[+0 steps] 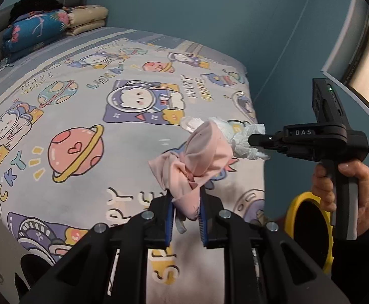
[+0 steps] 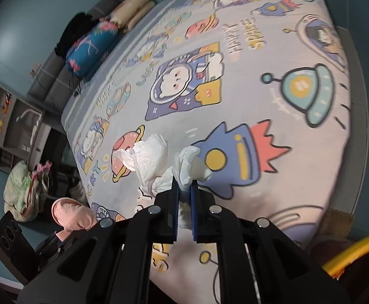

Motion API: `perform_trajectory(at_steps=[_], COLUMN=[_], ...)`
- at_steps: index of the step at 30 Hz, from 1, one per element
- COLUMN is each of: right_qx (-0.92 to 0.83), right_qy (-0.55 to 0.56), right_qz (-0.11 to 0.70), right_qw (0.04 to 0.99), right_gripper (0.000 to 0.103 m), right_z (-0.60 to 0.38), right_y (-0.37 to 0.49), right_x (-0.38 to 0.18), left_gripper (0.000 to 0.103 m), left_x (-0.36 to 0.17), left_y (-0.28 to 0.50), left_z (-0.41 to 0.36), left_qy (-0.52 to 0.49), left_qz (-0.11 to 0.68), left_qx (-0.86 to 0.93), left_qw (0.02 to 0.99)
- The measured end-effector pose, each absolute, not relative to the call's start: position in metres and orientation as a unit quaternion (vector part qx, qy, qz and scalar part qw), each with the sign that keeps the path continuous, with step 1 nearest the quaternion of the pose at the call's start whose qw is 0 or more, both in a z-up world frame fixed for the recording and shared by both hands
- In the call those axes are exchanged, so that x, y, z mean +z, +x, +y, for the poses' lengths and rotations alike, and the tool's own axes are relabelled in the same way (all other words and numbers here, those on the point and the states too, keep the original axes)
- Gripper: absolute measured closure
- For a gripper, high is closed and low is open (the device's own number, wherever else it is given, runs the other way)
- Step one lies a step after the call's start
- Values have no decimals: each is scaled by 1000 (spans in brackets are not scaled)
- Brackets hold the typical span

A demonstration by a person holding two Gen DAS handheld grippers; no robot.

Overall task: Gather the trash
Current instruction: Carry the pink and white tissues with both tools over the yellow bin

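Pink cloth (image 1: 202,152), knotted into a bunch, is hanging clenched between the blue pads of the left gripper (image 1: 186,215), lifted clear above the bed (image 1: 88,106) with its cartoon space sheet. White crumpled tissue (image 2: 159,159) is sitting pinched in the right gripper (image 2: 184,197), also raised off the sheet. A hand (image 1: 346,190) is gripping the right tool's handle, with a yellow-rimmed bin (image 1: 308,230) showing just below it

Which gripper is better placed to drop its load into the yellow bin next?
Probably the right gripper: clamping the tissue, it hangs nearer the yellow bin at the bed's edge. The left gripper, with the pink cloth, sits farther over the bed.
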State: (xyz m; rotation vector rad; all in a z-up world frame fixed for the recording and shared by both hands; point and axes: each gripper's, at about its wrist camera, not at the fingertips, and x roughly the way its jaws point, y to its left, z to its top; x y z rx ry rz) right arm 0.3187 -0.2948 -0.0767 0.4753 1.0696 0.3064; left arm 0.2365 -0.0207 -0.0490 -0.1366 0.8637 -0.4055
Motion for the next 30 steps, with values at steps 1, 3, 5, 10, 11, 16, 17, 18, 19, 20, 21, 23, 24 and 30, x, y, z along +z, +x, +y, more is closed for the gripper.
perform_trajectory(at_steps=[1, 3, 5, 10, 11, 16, 17, 18, 19, 20, 21, 23, 24, 30], right_qx=[141, 135, 129, 110, 105, 82, 75, 69, 64, 57, 52, 39, 34, -4], right_qy=[229, 238, 249, 260, 263, 272, 275, 278, 282, 287, 290, 299, 302, 319], right_qz=[497, 484, 471, 452, 450, 433, 431, 430, 429, 429, 428, 425, 424, 410], right_qw=[825, 831, 836, 846, 847, 855, 856, 856, 856, 855, 854, 853, 853, 855], right_gripper=[96, 96, 96, 96, 96, 96, 96, 96, 96, 96, 96, 96, 96, 96], right_z=[-301, -314, -329, -357, -363, -384, -390, -395, -400, -406, -410, -421, -425, -451], right_y=[312, 297, 281, 245, 236, 200, 191, 184, 178, 169, 163, 149, 143, 112], right_x=[-74, -67, -62, -53, -52, -50, -51, -53, -55, -57, -59, -63, -65, -72], left_gripper=[88, 88, 88, 88, 88, 88, 88, 88, 88, 88, 88, 88, 88, 88], left_x=[-47, -40, -35, -26, -25, -19, -18, -18, -17, -16, -16, -15, -15, -15], left_y=[232, 221, 213, 191, 188, 173, 171, 169, 167, 165, 163, 158, 157, 146], left_z=[-24, -33, -40, -64, -68, -94, -100, -104, -109, -114, -119, -128, -134, -164], left_qy=[-63, -55, -50, -30, -27, -5, -1, 2, 7, 11, 16, 24, 28, 50], left_qz=[413, 407, 403, 395, 395, 390, 390, 390, 389, 388, 386, 384, 384, 382], left_qx=[-199, -214, -224, -254, -259, -286, -294, -298, -304, -309, -315, -324, -328, -349], left_qw=[886, 886, 886, 883, 881, 875, 873, 871, 870, 868, 867, 864, 863, 854])
